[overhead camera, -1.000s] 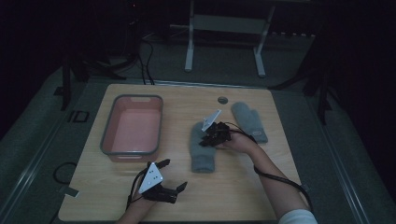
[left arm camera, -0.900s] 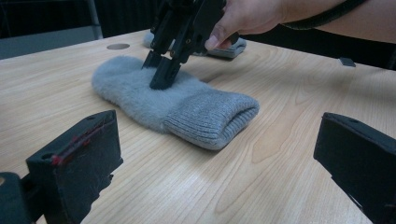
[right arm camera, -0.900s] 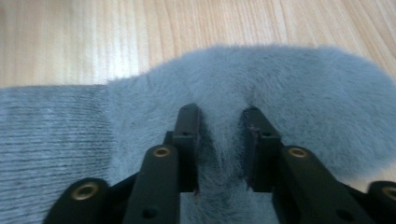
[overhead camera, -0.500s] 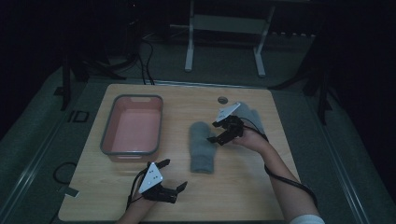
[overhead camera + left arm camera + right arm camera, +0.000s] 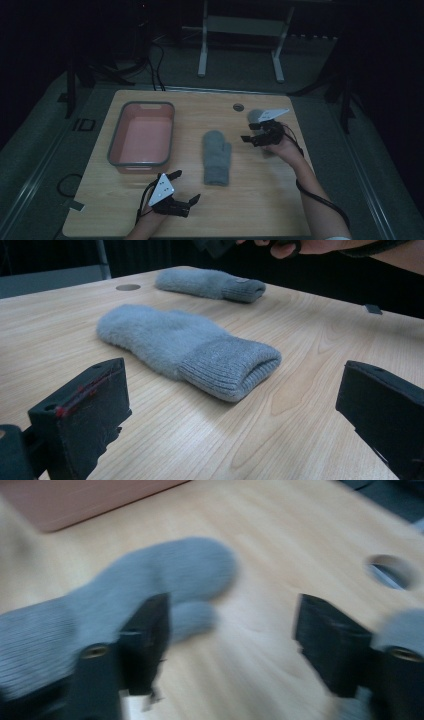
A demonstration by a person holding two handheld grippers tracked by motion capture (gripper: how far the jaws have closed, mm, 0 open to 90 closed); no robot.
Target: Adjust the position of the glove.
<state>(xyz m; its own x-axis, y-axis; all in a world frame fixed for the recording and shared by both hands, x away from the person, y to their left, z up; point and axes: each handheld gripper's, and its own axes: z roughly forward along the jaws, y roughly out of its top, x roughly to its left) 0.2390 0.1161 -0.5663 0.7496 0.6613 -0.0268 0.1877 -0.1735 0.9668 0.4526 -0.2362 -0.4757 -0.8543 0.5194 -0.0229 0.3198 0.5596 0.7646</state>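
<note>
Left gripper (image 5: 176, 196) rests wide open near the table's front edge. Mid-table lies a soft, light grey knitted mitten (image 5: 217, 157); its ribbed cuff (image 5: 231, 366) looks the surest hold. Right gripper (image 5: 256, 136), jaws apart and just opened, hangs empty over the second mitten (image 5: 210, 283).

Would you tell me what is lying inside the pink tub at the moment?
The pink tub looks empty: its floor shows bare in the high view. The strip just behind its near wall is hidden.
</note>
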